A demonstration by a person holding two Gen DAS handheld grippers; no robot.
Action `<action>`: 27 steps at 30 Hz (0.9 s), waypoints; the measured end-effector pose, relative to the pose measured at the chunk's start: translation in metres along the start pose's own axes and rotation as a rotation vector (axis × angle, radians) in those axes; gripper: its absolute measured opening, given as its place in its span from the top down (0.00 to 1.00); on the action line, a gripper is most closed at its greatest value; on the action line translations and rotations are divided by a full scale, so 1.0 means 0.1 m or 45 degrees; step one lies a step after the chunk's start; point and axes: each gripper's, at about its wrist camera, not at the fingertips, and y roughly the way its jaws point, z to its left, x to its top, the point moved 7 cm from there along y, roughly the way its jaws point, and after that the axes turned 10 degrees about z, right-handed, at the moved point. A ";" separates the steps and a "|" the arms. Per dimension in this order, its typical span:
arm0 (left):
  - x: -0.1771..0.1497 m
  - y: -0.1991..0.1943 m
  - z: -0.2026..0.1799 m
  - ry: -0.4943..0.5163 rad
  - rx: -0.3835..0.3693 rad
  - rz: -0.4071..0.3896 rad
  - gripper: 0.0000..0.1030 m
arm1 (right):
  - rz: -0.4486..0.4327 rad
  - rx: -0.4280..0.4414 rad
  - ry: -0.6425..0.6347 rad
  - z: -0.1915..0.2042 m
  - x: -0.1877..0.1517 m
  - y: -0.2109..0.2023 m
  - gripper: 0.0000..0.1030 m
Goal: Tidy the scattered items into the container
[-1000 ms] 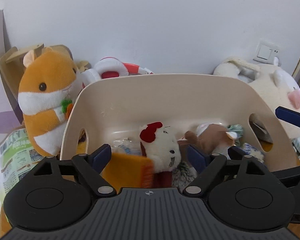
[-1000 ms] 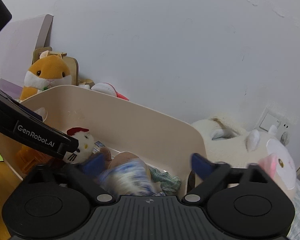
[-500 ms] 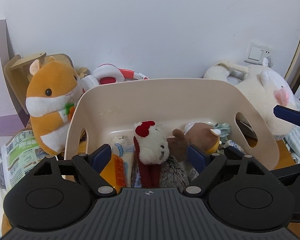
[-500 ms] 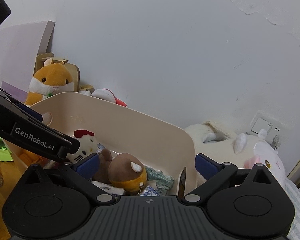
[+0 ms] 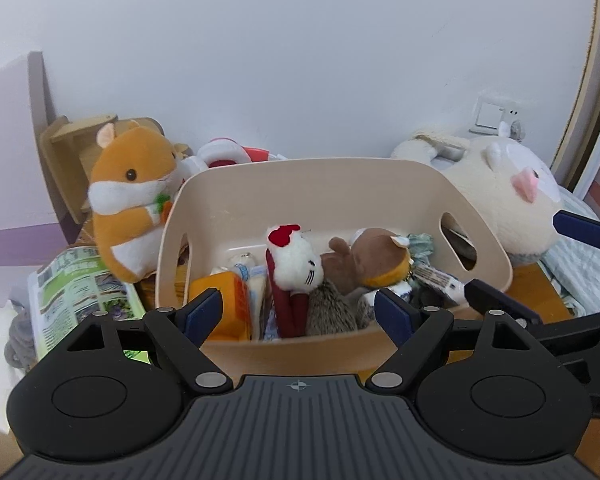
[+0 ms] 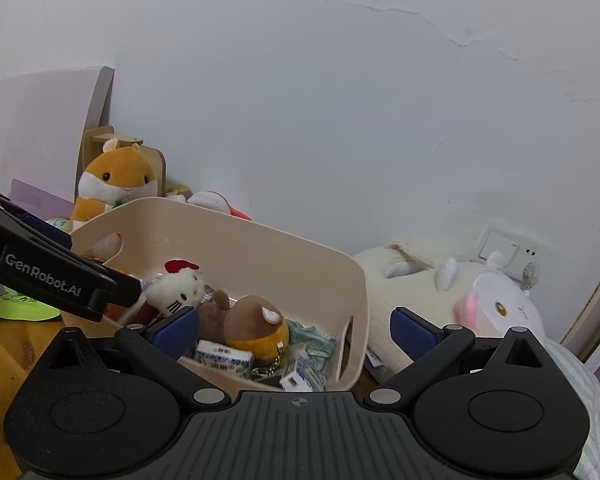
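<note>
With both the left gripper [image 5: 298, 312] and right gripper [image 6: 294, 330] spread wide and empty above the container [image 5: 380, 184], whose toys are heaped near its front rim, a careless nudge could tip the white kitty plush [image 5: 298, 266] out.

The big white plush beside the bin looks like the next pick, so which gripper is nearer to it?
Right. The right gripper is open at the bin's right end, one finger in front of the white plush. The left gripper, open, faces the bin's middle, the plush off to its right.
</note>
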 end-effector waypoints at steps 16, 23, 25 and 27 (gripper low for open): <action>-0.61 -0.67 -0.22 0.010 0.003 -0.125 0.18 | -0.113 0.005 0.071 -0.02 -0.43 -0.81 0.00; -0.92 -0.93 -0.27 -0.045 0.018 -0.196 0.18 | -0.197 -0.002 0.104 0.02 -0.63 -1.16 0.00; -1.02 -1.01 -0.31 -0.030 0.032 -0.230 0.18 | -0.217 -0.005 0.112 0.04 -0.69 -1.25 0.00; -1.13 -1.08 -0.35 -0.017 0.043 -0.252 0.18 | -0.236 -0.014 0.122 0.06 -0.77 -1.34 0.00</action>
